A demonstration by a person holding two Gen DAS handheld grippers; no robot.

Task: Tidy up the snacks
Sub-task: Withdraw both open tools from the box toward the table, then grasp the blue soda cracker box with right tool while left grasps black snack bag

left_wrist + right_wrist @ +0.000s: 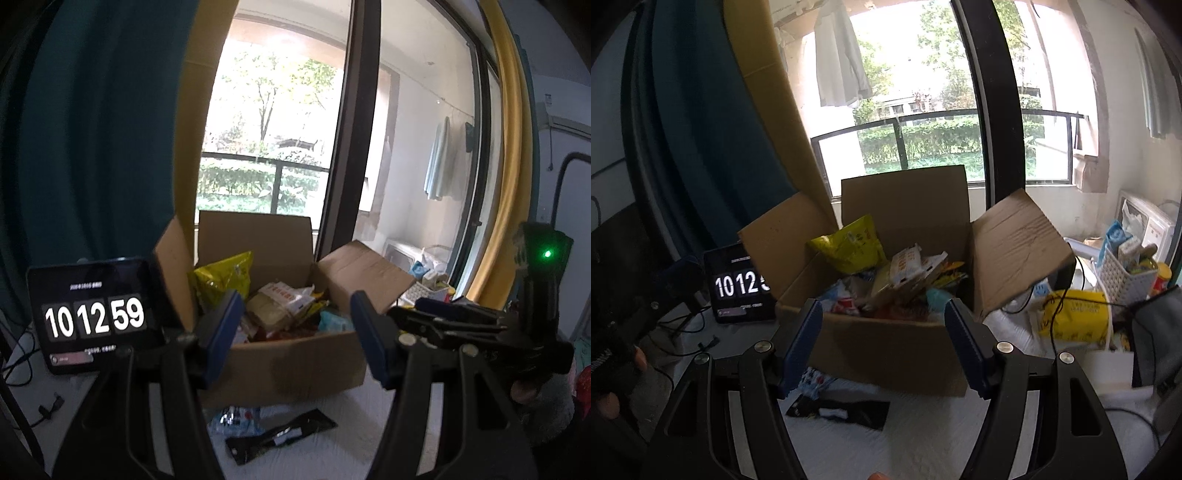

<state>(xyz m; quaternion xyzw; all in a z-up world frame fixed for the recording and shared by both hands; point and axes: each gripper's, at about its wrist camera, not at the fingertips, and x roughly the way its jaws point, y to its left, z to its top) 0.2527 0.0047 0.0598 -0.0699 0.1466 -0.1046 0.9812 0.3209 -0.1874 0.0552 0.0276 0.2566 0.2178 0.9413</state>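
On the white tabletop (923, 435) stands an open cardboard box (886, 350), its flaps spread, with a jumble of snack packets heaped inside: a yellow bag (849, 245) leaning at the back left, a white-and-red pack (910, 267) lying tilted across the middle, a teal packet (936, 297) towards the right. No order is apparent among them. Two items lie outside, on the table just in front of the box: a black sachet (846, 408) and a blue-and-white packet (236, 421) beside it. Further goods sit well to the right, a yellow pack (1075, 314) and a white basket (1119, 277) of small items. The left gripper (291, 332) stands with jaws apart and nothing between its pads; the right gripper (882, 343) likewise, empty and spread. Both face the box from the near side, clear of it. Judgement: sorting has scarcely started; nearly everything remains to be arranged, and neither tool has a packet in hand. A clock tablet (96, 317) stands left of the box.
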